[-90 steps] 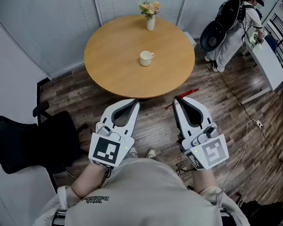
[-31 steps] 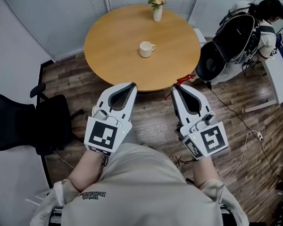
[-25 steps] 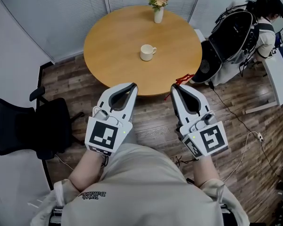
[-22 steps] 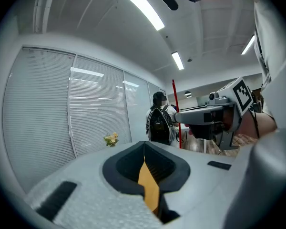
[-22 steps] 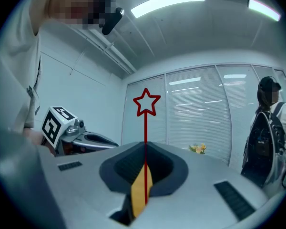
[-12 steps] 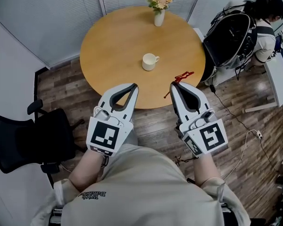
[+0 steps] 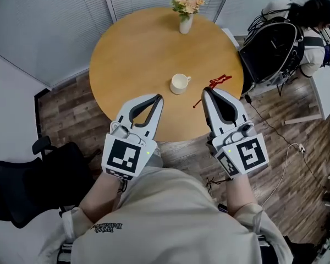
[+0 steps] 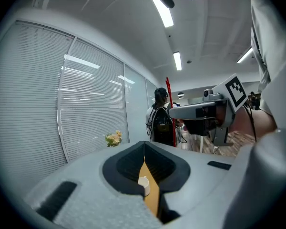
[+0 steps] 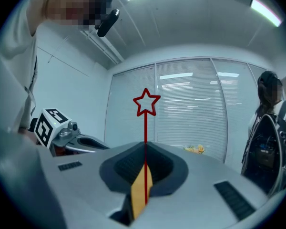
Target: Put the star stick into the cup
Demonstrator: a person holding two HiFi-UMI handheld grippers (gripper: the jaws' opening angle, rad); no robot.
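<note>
**Over the round surface: star stick now close to the cup**

Head view: both grippers reach in over the near edge of the surface. Half a second ago their tips were only at its rim, and a second ago they were above the wooden floor. The right gripper has its fingers clenched on the red star stick. The star end lies just right of the white cup without touching it, whereas a second ago it hung off the surface's edge. The left gripper sits left of the cup, fingers pressed together and holding nothing. The cup lies much nearer both tips than before. A vase of flowers stands at the far edge, a person with a black backpack is at the upper right, and a black chair is at the lower left.

Left gripper view: the fingers are closed to a thin slit with nothing held between them, and the cup shows beyond them. The star stick rises upright from the right gripper's tip.

Right gripper view: the fingers grasp the shaft of the star stick. Its outlined star stands upright above the tips against the blinds. The left gripper shows at the left.
</note>
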